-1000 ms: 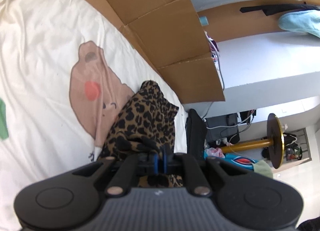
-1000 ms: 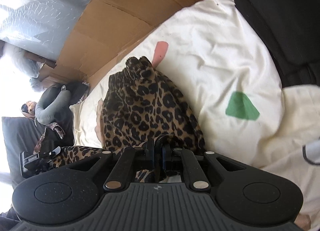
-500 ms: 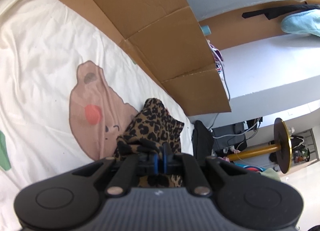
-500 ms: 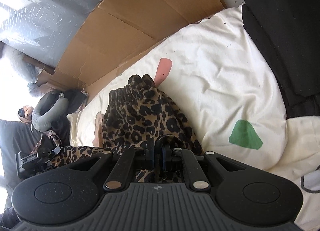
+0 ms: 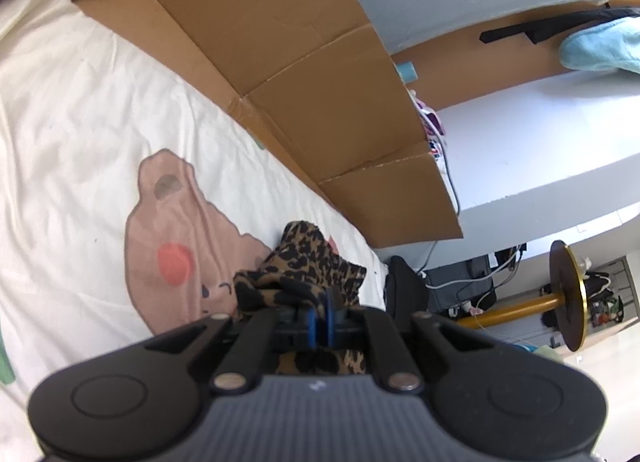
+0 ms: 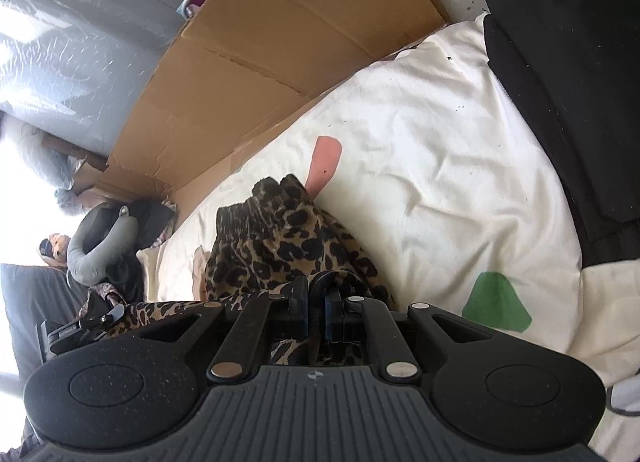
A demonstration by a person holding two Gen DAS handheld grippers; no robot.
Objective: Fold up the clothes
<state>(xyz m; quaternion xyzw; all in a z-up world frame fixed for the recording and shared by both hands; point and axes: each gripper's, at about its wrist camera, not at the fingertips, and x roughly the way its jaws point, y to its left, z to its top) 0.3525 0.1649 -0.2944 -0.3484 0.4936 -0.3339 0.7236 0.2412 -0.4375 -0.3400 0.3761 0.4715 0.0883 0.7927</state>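
The leopard-print garment [image 6: 288, 238] is pinched at two places at once: the left gripper [image 5: 320, 312] is clamped tight on a bunched edge of it, and the right gripper [image 6: 318, 298] is clenched on another fold, with printed fabric seen between and below both pairs of jaws. The garment is held over the cream bedsheet [image 6: 440, 150], its free part heaped on the sheet near the brown bear print [image 5: 172, 230], with a strip of it stretched off to the left in the right wrist view. The risk is judged to lie in those thin grips: only a little cloth is caught, so a hard pull apart could let an edge be dragged out of the jaws, and the fold would be lost. A crooked fold is also to be feared if one hand is carried further than the other, since the loose bulk is still crumpled on the sheet. The sheet itself could be snagged and lifted with the garment if the jaws are lowered too far. As for containers, only flattened cardboard [image 5: 304, 62] is seen standing along the bed's edge; nothing is seen to be held in it.
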